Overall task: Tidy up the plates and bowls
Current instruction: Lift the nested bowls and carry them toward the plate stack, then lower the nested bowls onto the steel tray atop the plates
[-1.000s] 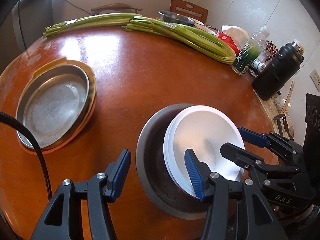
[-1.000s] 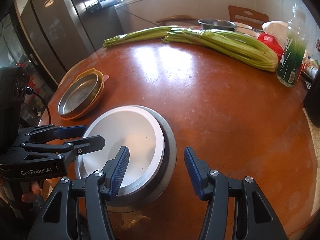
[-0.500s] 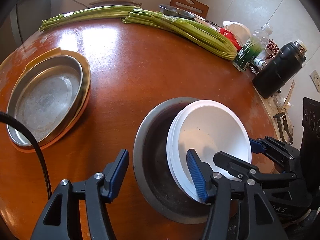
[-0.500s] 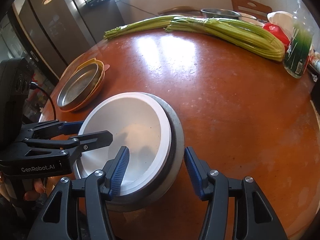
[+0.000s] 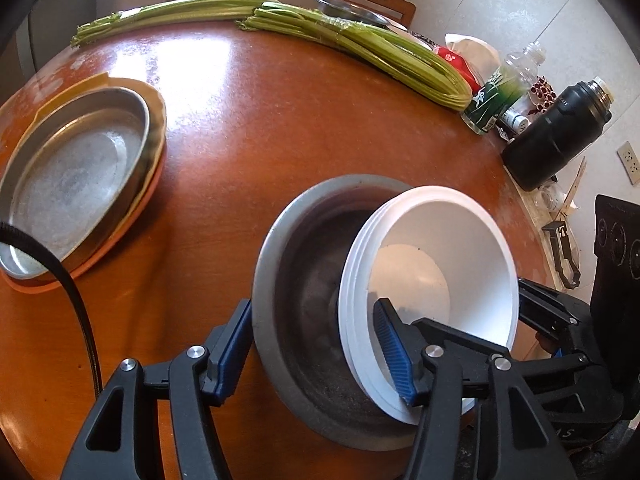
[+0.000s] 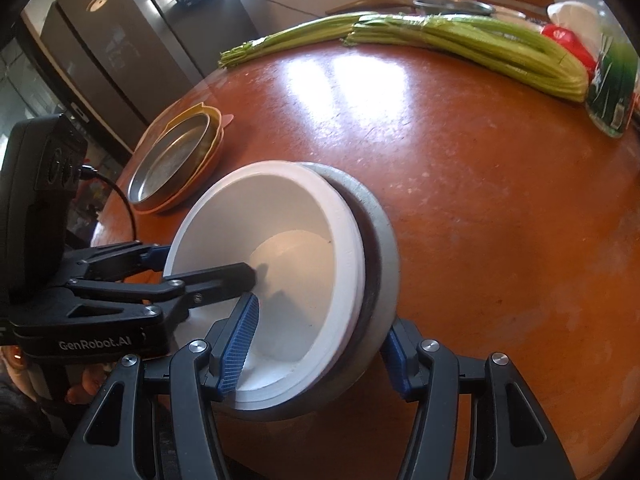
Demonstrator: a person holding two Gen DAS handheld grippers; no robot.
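A stack of white bowls (image 5: pixel 432 264) sits tilted inside a grey metal bowl (image 5: pixel 304 280) near the front edge of the round wooden table (image 5: pixel 280 120). My left gripper (image 5: pixel 316 344) is open, its fingers astride the near rims of both, one pad inside the white bowls. In the right wrist view, the white bowls (image 6: pixel 288 248) and metal bowl (image 6: pixel 380 232) lie between the open fingers of my right gripper (image 6: pixel 320 344). A metal plate (image 5: pixel 68 176) rests on an orange plate (image 5: pixel 152 160) at the left.
Long celery bunches (image 5: pixel 360 48) lie across the far side. A green-labelled bottle (image 5: pixel 496 96), a black flask (image 5: pixel 560 136) and a red and white packet (image 5: pixel 460 56) stand at the right. A metal bowl (image 5: pixel 348 6) and chairs are behind. A fridge (image 6: pixel 120 48) is behind at the left.
Both grippers have closed in on the bowls, each now straddling a rim. The white bowls have tipped up more steeply inside the metal bowl.
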